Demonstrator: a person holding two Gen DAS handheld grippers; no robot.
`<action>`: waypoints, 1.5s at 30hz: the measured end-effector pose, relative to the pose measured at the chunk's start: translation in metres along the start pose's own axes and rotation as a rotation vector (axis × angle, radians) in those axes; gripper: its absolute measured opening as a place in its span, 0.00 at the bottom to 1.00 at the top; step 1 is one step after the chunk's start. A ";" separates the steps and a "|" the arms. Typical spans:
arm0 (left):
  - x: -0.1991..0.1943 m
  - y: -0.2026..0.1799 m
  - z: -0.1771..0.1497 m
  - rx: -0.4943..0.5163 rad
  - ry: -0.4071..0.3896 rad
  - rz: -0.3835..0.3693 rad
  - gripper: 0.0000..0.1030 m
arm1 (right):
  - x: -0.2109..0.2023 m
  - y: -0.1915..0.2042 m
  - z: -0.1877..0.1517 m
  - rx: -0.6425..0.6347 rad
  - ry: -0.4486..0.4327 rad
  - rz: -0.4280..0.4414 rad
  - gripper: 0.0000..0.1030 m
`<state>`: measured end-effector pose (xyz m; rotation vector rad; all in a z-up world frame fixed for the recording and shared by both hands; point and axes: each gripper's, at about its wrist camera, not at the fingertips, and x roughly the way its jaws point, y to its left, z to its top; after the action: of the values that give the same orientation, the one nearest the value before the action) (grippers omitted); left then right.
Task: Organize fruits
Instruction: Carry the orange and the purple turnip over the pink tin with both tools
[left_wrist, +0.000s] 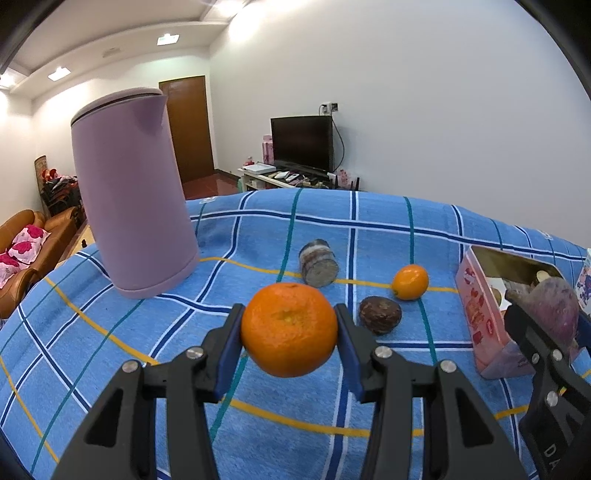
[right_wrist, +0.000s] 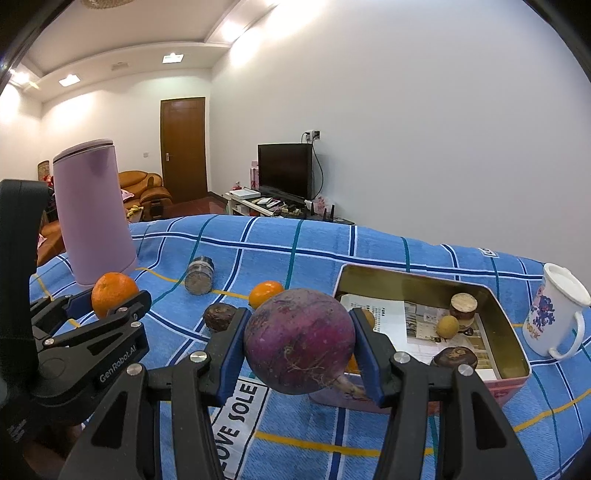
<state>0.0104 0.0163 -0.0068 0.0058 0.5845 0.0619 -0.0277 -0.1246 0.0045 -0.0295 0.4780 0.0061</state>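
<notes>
In the left wrist view the left gripper (left_wrist: 290, 328) gripped a large orange (left_wrist: 289, 329) between its blue-padded jaws, lifted above the blue checked cloth (left_wrist: 110, 369) on the worktop. Beyond it lay a dark brown fruit (left_wrist: 380, 314), a small orange (left_wrist: 410, 281) and a jar on its side (left_wrist: 318, 263), with a lilac kettle (left_wrist: 135, 192) far left and a pink tin (left_wrist: 480, 314) on the right. In the right wrist view the right gripper (right_wrist: 299, 341) clasped a purple round root (right_wrist: 299, 341) just at the near left corner of the open tin (right_wrist: 513, 354), which held a small yellow fruit (right_wrist: 448, 326), a dark fruit (right_wrist: 455, 359) and a small jar (right_wrist: 463, 306); a white mug (right_wrist: 554, 317) stood to the right
</notes>
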 end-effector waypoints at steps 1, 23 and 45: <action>0.000 -0.001 0.000 0.001 0.000 0.000 0.48 | 0.000 0.000 0.000 0.000 -0.001 -0.001 0.54; -0.007 -0.046 -0.001 0.066 -0.005 -0.092 0.48 | -0.006 -0.037 0.001 0.039 -0.011 -0.071 0.54; -0.014 -0.112 0.010 0.135 -0.041 -0.189 0.48 | -0.002 -0.105 0.003 0.091 0.007 -0.187 0.54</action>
<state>0.0105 -0.0960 0.0068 0.0828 0.5448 -0.1606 -0.0269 -0.2290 0.0104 0.0150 0.4805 -0.1990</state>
